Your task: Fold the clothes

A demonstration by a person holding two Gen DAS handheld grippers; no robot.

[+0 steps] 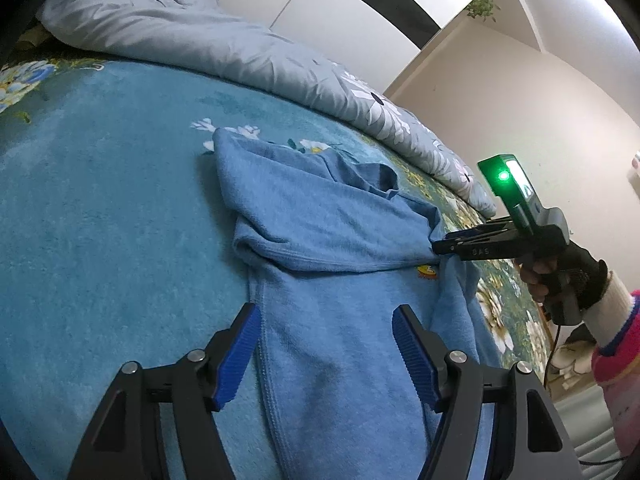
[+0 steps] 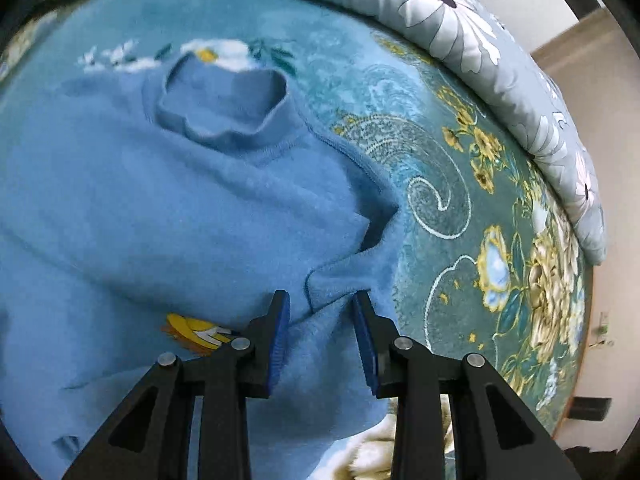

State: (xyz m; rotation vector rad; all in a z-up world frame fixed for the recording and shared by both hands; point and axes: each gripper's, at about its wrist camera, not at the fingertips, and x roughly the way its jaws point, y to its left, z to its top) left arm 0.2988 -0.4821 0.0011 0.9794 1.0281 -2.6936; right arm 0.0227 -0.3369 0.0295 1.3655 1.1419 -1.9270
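Although most of both views is taken up by a teal floral bedspread point(image 1: 100, 200), with a grey flowered quilt point(image 1: 224, 44) bunched along its far edge from ten o'clock round to three, the task's thing is found at the centre: a light blue fleece sweater point(image 1: 320, 220) laid flat on the bedspread. In the right wrist view its collar point(image 2: 224, 108) is seen at about eleven o'clock, and a small yellow emblem point(image 2: 196, 330) on the chest at about eight o'clock, just beside the near finger.

One sleeve point(image 1: 312, 236) has been laid across the body, so a first fold is judged done; the opposite side, the hem and any final halving are judged still to be done.

The right gripper point(image 2: 320, 320) is seen with its jaws partly open, a raised fold of fleece point(image 2: 340, 280) standing between the blue pads, which do not appear to press on it; from the left wrist view, at three o'clock, the same gripper point(image 1: 440, 245) is seen at the sweater's edge, held by a gloved hand point(image 1: 568, 276). The left gripper point(image 1: 326, 344) is held wide open above the lower body of the sweater, at six o'clock, with nothing gripped.
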